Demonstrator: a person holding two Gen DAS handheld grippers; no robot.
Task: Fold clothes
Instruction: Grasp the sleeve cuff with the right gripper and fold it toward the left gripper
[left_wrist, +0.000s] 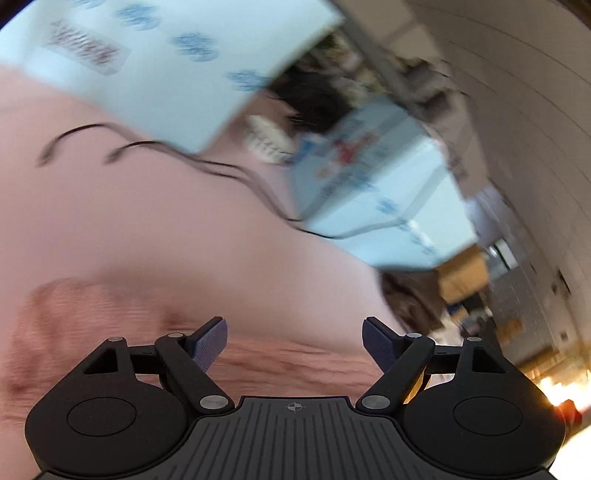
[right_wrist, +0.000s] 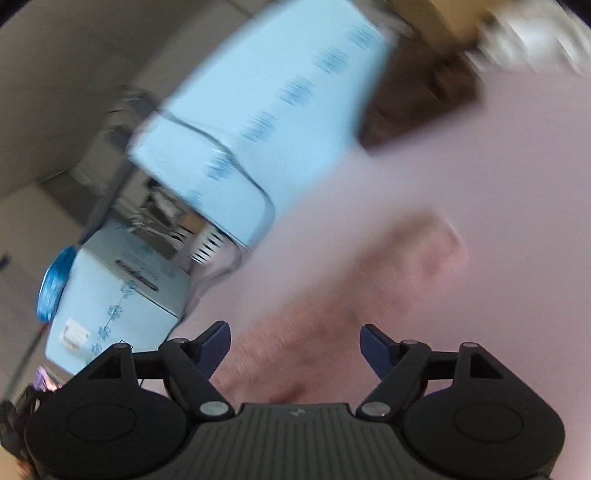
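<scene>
Storeroom: stacked light-blue cartons (left_wrist: 177, 74)

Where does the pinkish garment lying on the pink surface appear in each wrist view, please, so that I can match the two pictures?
Left wrist view: the pinkish garment fills the lower left, blurred, reaching to just ahead of the open jaws.
Right wrist view: the same garment sits centre to lower middle, running down between the open jaws.
Shared landmark: the light blue boxes beyond the pink surface.

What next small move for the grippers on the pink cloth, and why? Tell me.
Probably lower the left gripper onto the garment edge and close. Both it and the right gripper stand open and empty above the cloth, so nothing is held yet.
</scene>
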